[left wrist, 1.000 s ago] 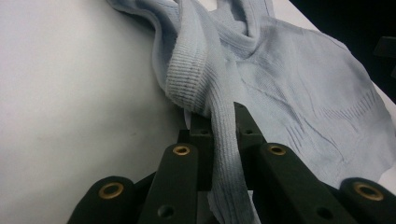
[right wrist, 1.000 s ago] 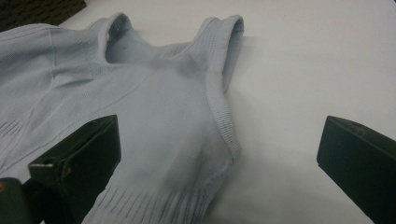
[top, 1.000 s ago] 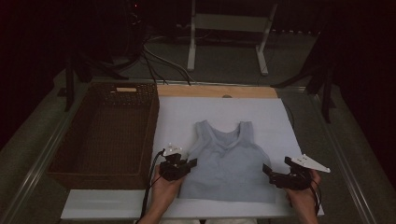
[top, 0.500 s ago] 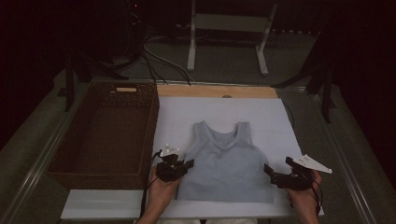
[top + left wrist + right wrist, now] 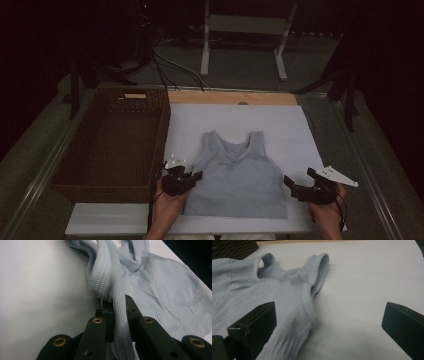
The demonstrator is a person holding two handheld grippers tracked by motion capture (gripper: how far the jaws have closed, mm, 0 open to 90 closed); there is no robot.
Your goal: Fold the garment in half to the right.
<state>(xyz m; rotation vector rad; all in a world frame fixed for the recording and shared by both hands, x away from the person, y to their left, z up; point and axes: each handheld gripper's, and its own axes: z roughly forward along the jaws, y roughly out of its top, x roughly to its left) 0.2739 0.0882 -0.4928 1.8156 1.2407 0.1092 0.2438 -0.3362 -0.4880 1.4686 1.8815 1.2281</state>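
left gripper (image 5: 196,176): my jaws clamped on the side edge of the light blue tank top (image 5: 239,175) | right gripper (image 5: 291,183): jaws wide apart, just beside its other edge, holding nothing | top: flat on the white board (image 5: 285,125), wicker basket (image 5: 115,140) alongside

The tank top (image 5: 236,182) lies flat on the board (image 5: 280,125), straps pointing away from the person. The left gripper (image 5: 192,177) sits at the top's left edge, the right gripper (image 5: 292,186) just off its right edge. The wicker basket (image 5: 112,142) stands left of the left gripper, beside the board. A wooden strip (image 5: 230,97) runs beyond the board's far edge.
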